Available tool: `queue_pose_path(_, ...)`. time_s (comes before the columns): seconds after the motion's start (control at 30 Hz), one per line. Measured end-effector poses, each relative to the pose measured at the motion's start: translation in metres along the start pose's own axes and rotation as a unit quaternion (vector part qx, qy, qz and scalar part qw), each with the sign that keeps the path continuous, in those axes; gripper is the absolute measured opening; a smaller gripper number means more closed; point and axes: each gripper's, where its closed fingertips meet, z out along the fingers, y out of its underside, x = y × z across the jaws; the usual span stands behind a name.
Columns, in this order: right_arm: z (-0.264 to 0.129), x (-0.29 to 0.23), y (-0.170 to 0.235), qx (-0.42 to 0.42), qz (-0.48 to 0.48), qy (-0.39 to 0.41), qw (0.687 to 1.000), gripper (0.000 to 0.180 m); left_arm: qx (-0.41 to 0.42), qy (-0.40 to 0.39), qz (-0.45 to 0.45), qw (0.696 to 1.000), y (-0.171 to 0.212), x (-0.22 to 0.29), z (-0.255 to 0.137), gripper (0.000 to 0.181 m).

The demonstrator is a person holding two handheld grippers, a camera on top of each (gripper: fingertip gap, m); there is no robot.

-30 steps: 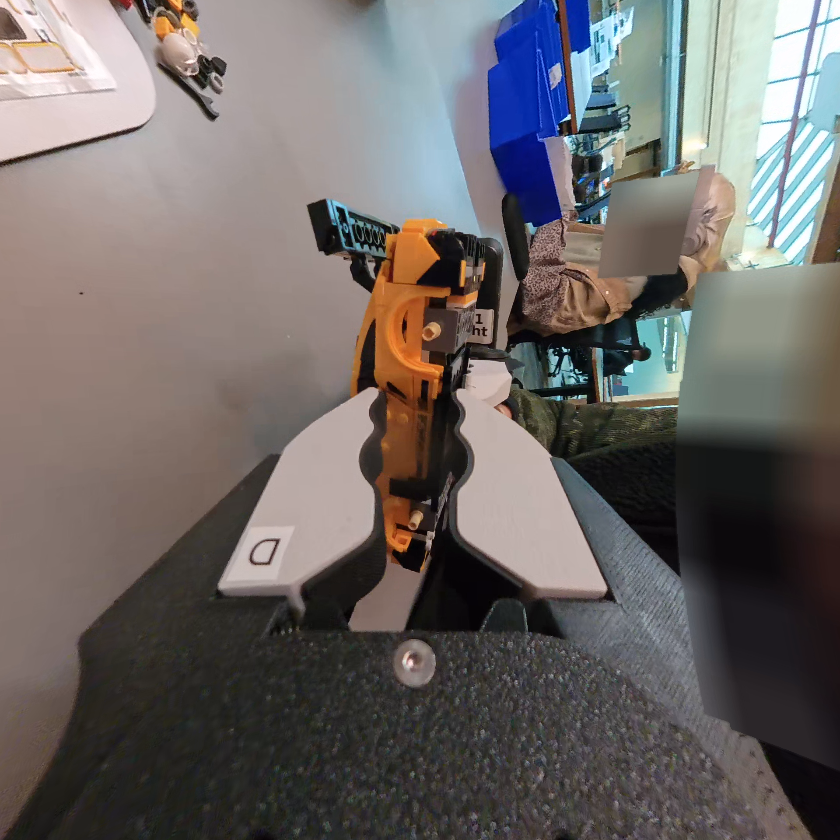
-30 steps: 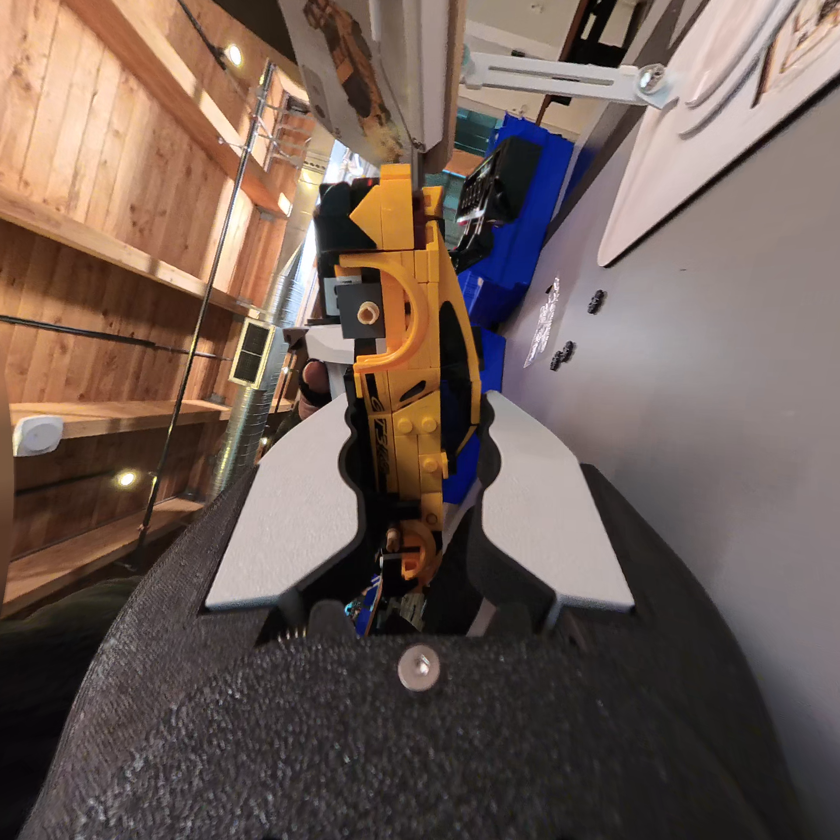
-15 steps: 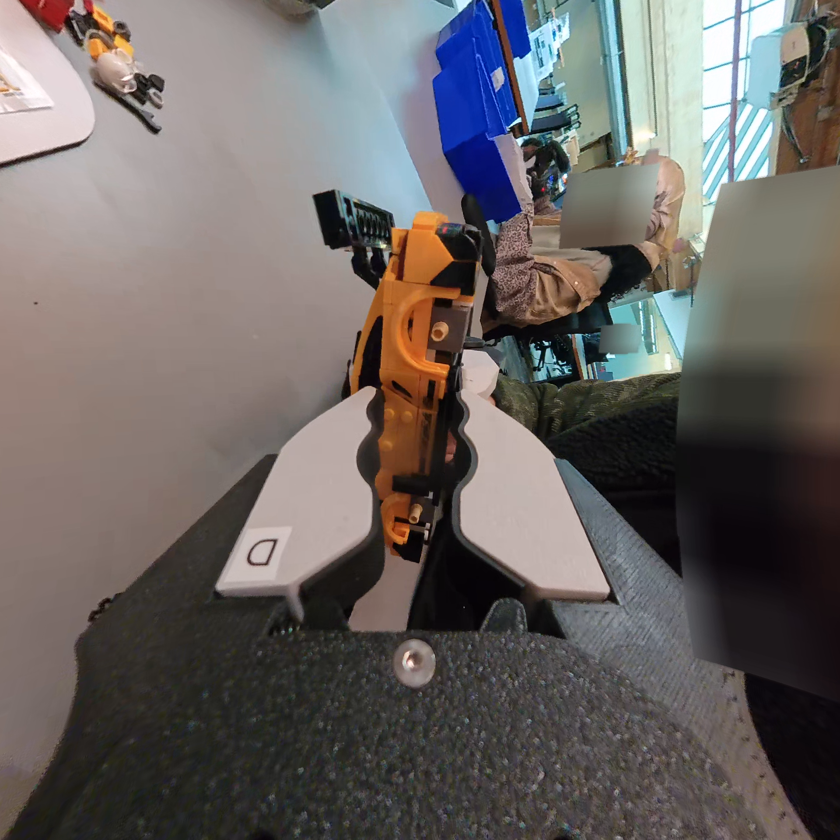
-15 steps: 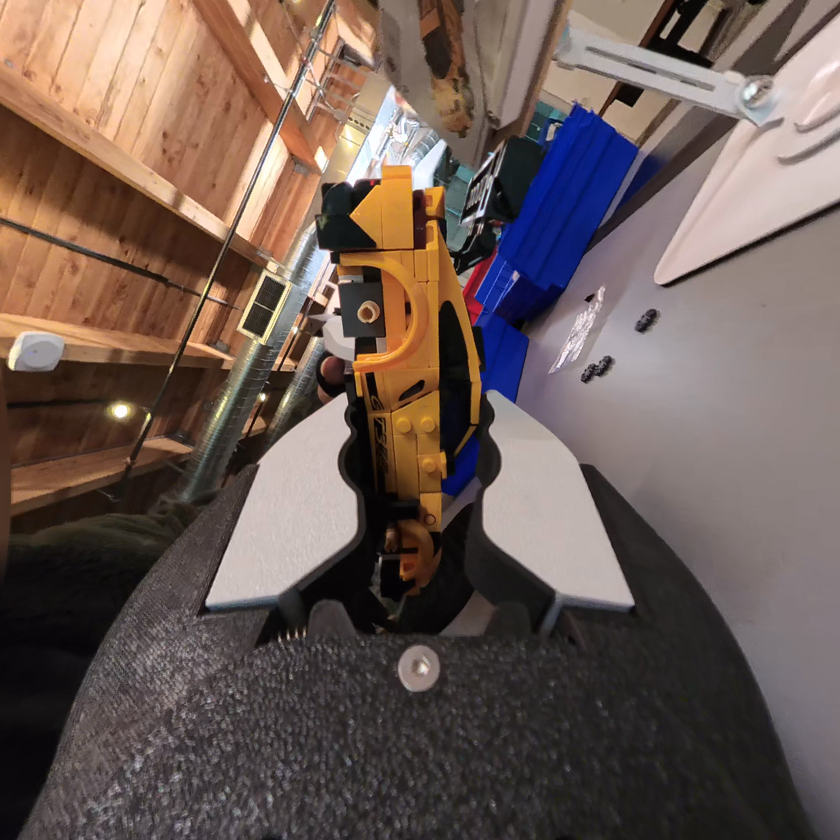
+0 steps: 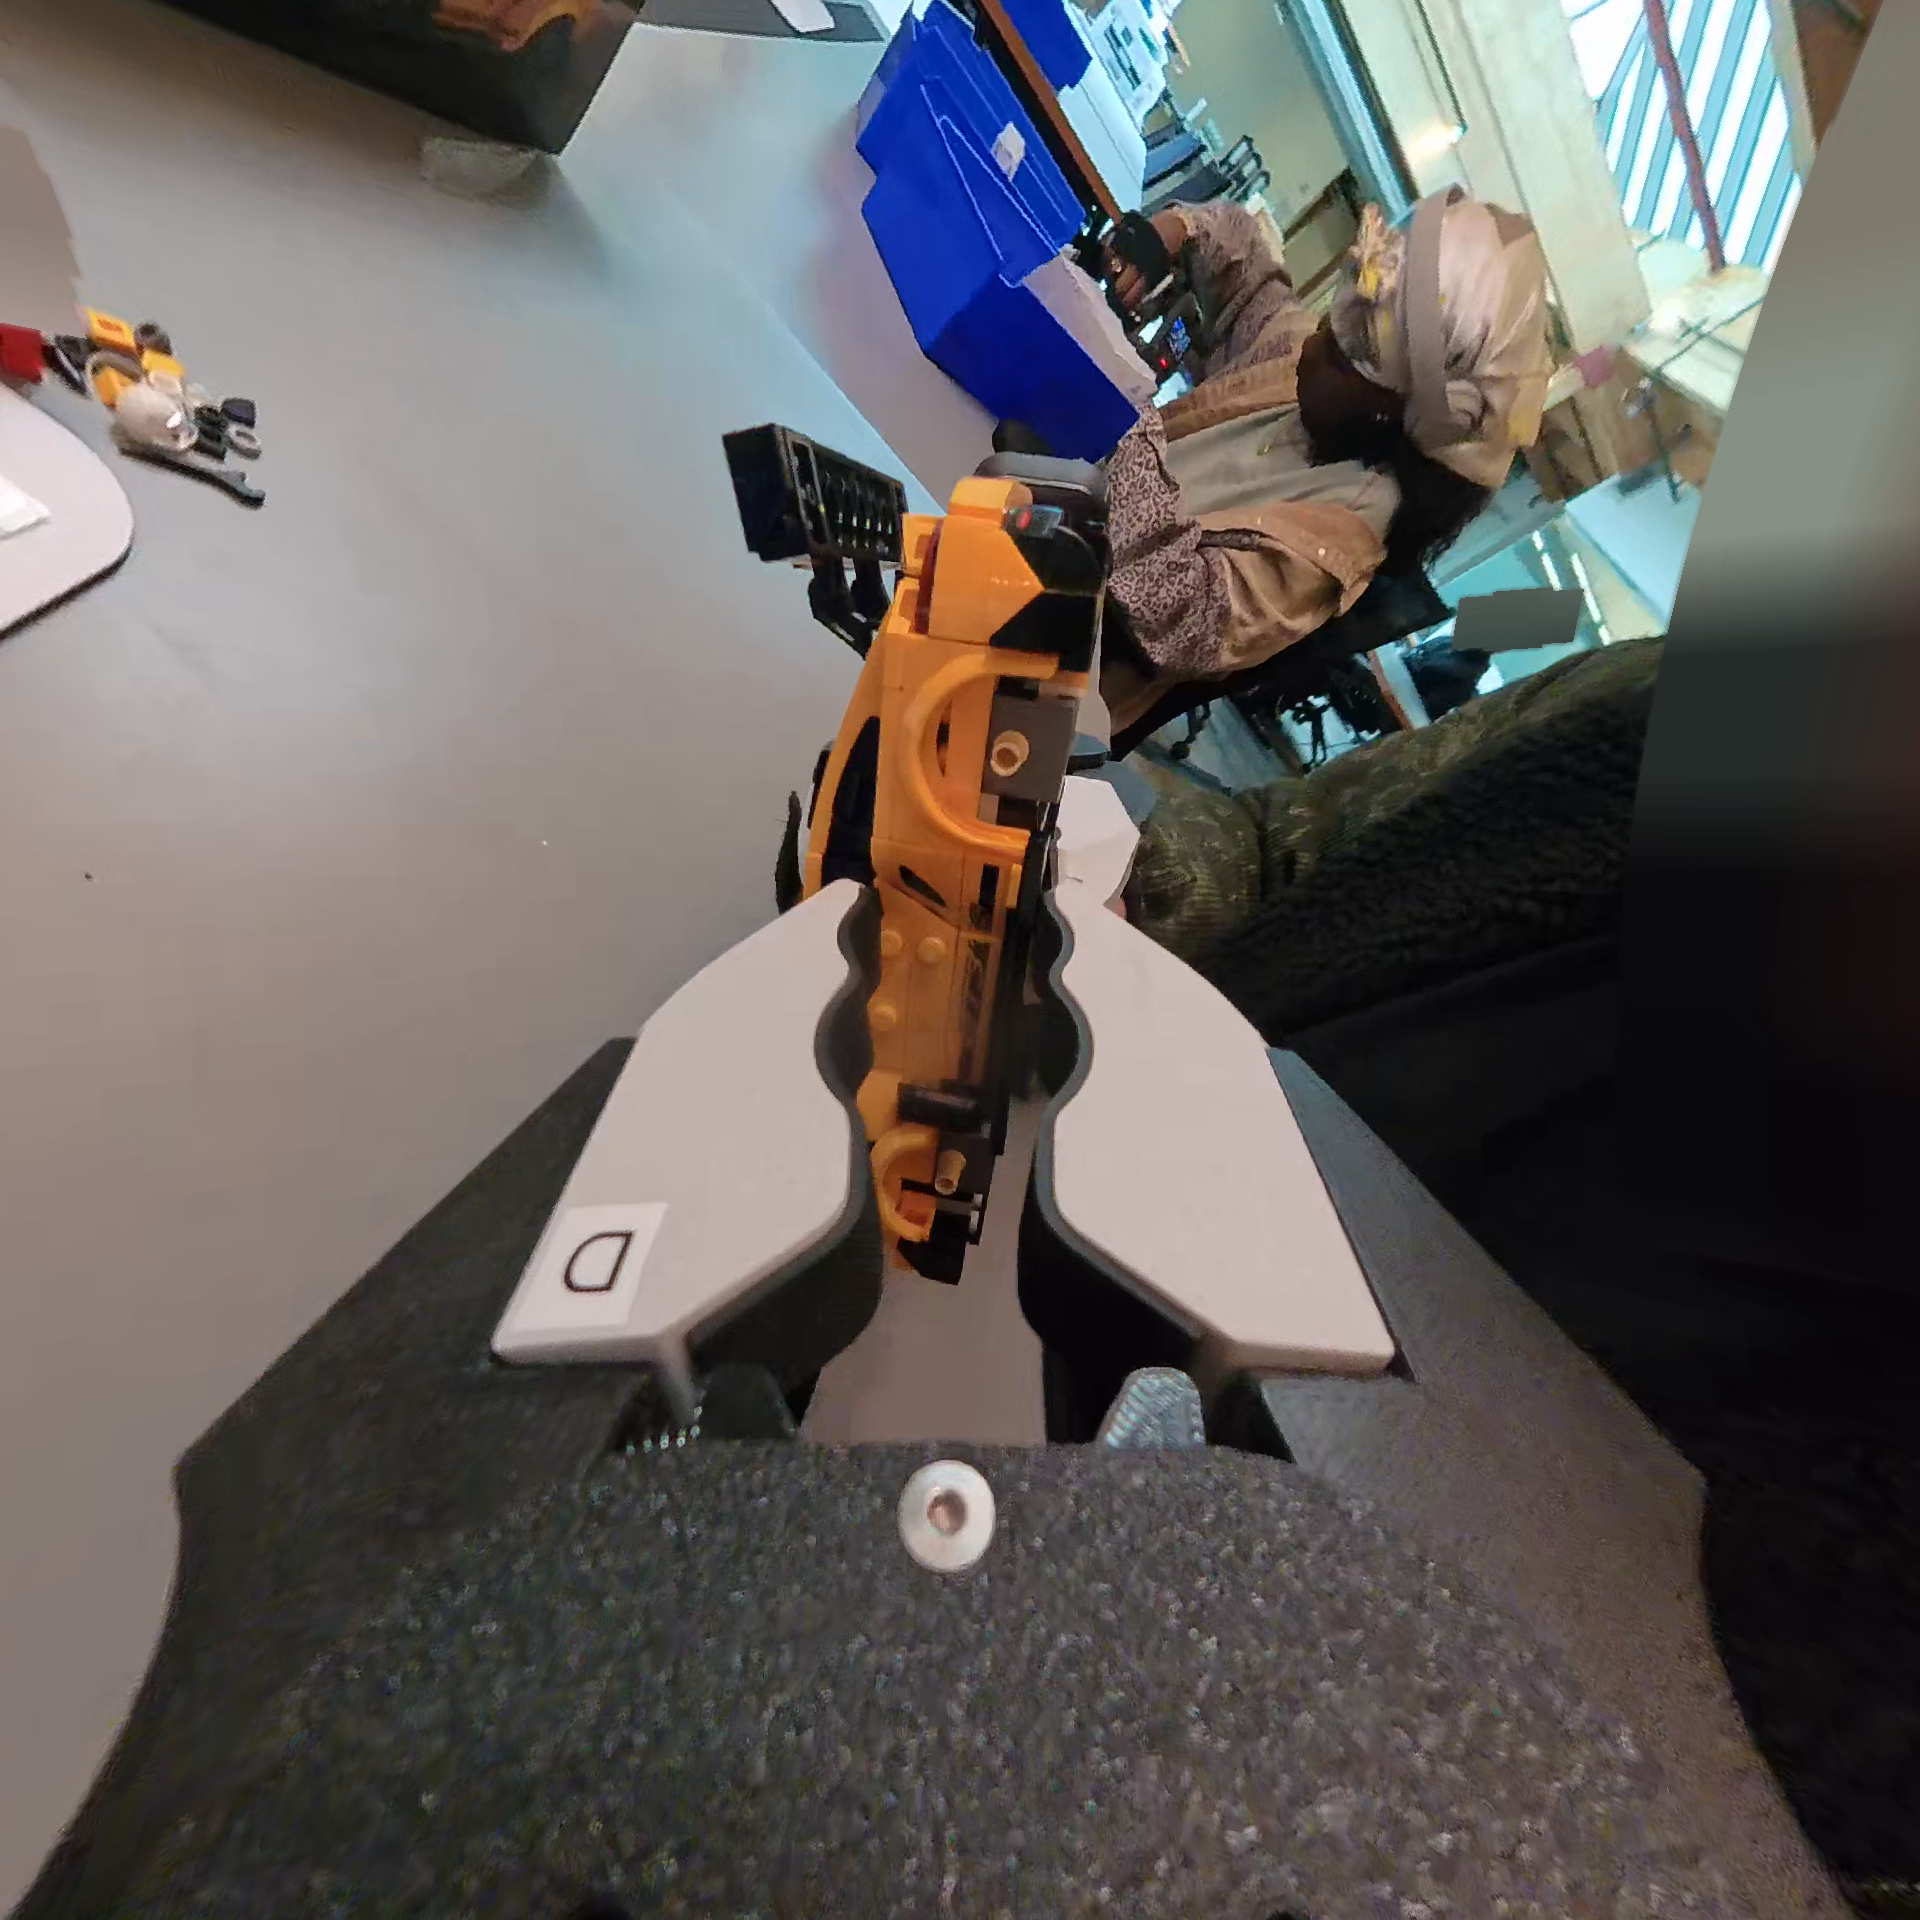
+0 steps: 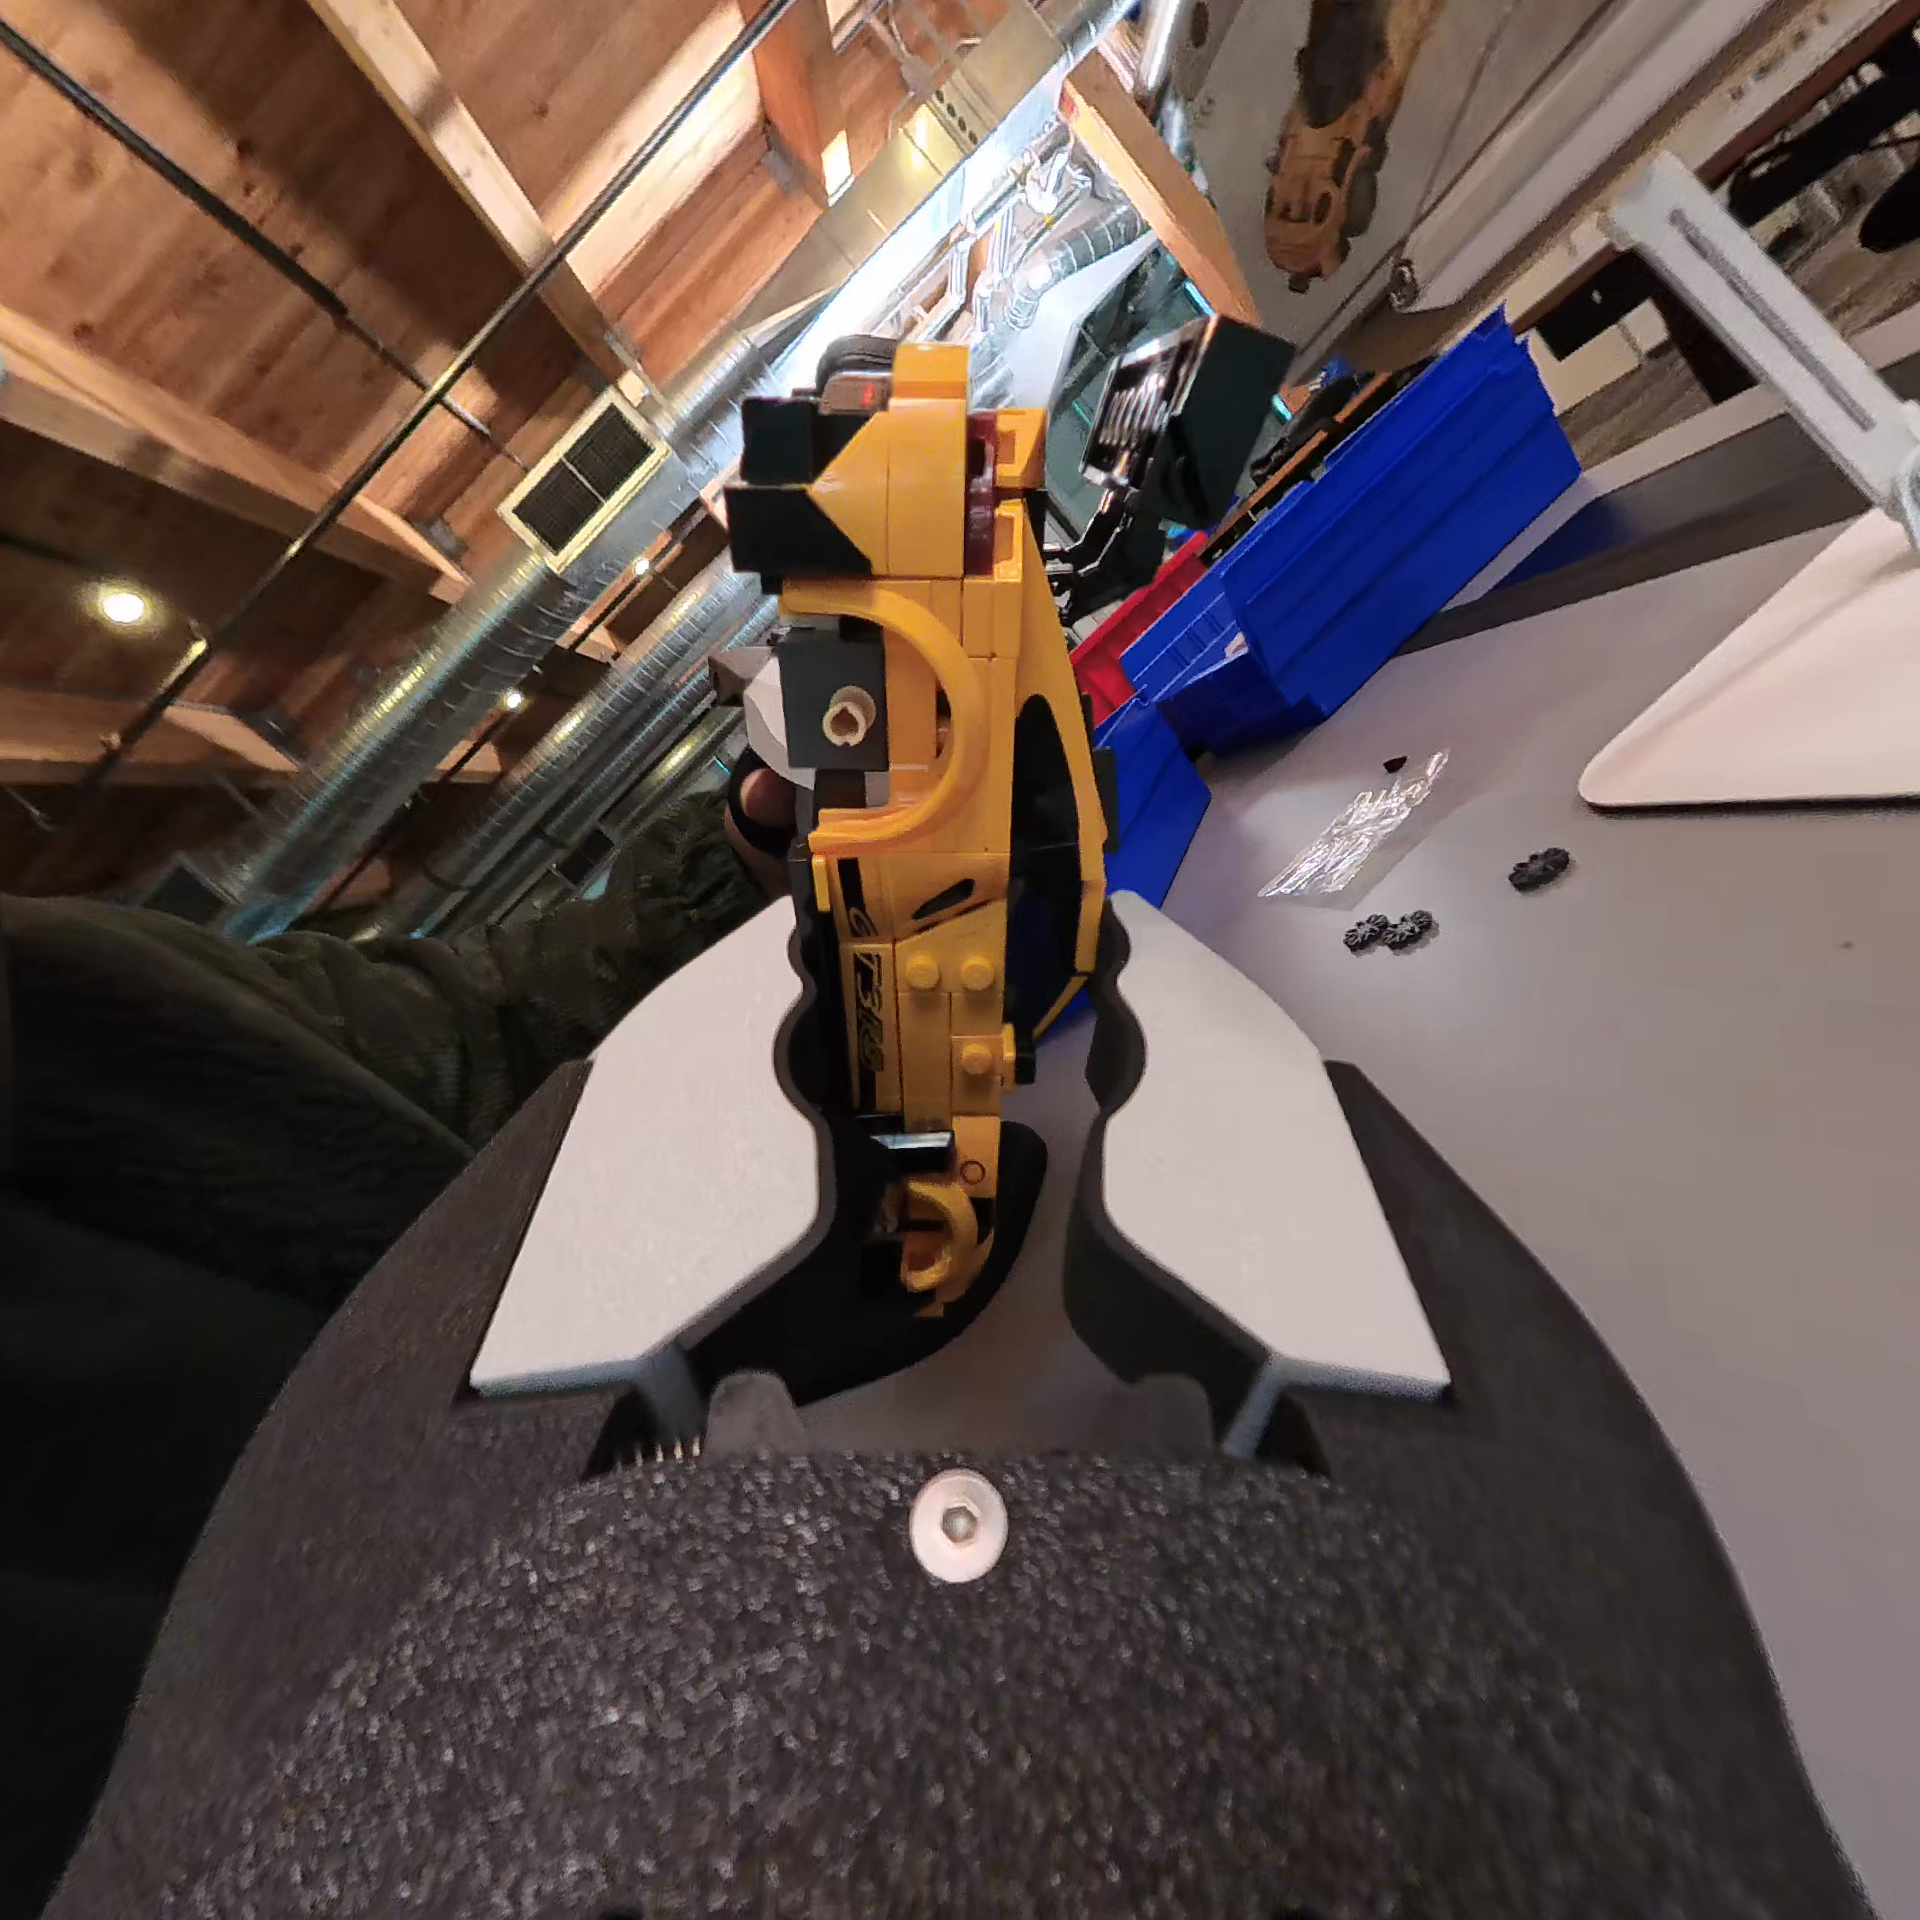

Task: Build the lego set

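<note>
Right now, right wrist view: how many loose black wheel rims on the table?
3. Two touch as a pair right of the right gripper; one sits apart beside the clear bag. Others may be hidden behind the car.

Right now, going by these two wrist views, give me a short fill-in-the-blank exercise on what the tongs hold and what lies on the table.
1. Both the left tongs and the right tongs are shut on the same orange and ____ lego car.
2. The car's black rear wing points toward the grey ____.
3. Beside the clear plastic bag lie three small black ____.
4. The bins stacked at the table's far end are ____.

Missing words: black; table; wheel rims; blue
</note>
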Motion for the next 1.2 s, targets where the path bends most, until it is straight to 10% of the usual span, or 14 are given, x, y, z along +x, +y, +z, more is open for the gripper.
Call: queue_pose_path(1.2,-0.005,0.027,-0.001,0.020,0.144,0.031,0.989,0.048,0.017,-0.082,-0.027,0.996,0.006,-0.019,0.001,0.013)
